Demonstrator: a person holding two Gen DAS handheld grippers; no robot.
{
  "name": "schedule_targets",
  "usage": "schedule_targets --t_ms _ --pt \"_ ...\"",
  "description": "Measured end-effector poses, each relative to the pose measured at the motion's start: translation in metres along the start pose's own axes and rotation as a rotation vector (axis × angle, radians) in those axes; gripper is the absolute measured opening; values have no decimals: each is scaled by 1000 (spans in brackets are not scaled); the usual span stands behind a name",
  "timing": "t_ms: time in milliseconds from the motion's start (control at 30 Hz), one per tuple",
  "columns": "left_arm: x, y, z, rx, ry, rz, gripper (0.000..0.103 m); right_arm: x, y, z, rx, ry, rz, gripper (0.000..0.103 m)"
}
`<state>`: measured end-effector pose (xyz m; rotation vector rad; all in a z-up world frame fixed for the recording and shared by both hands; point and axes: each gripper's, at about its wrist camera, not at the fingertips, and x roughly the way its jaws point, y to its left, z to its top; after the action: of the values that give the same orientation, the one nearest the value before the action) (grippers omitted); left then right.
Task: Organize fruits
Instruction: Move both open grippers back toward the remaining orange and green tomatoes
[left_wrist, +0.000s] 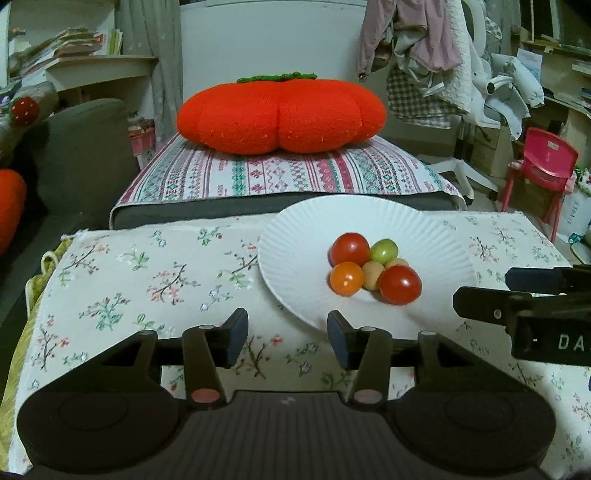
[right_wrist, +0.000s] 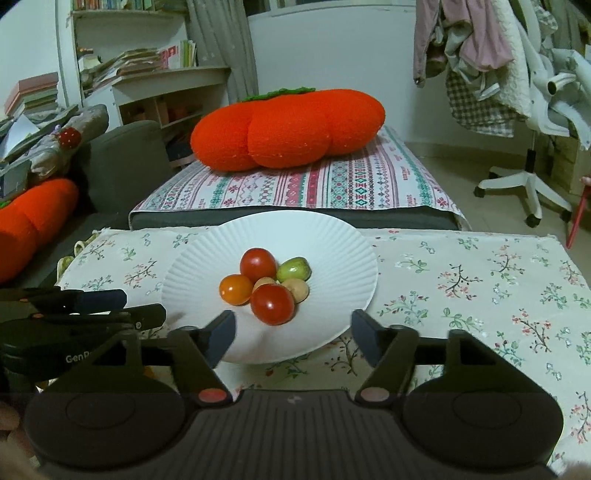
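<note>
Both claws spread, empty: right gripper (right_wrist: 291, 334) near the plate (right_wrist: 332, 236), left gripper (left_wrist: 287, 334) at its left rim. Fruits (right_wrist: 266, 286) clustered touching mid-plate (round, slick) — pinching one probably rolls the neighbours.

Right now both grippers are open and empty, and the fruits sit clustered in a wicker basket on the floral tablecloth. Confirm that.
Not quite. The fruits sit on a white fluted plate, not in a wicker basket; the right wrist view shows it plainly. The rest stands: left gripper and right gripper are open and empty, and the plate rests on the floral tablecloth.
</note>
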<state>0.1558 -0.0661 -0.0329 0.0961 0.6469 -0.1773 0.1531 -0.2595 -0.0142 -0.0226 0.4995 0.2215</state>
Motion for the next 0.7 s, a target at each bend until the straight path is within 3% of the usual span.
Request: schedule_targets --t_ms 467,700 --pt "-26 4 -19 -33 56 43 38 -26 13 -16 16 26 32 77" --pt "-40 22 -34 -164 109 20 38 -40 21 -34 36 72 53 79"
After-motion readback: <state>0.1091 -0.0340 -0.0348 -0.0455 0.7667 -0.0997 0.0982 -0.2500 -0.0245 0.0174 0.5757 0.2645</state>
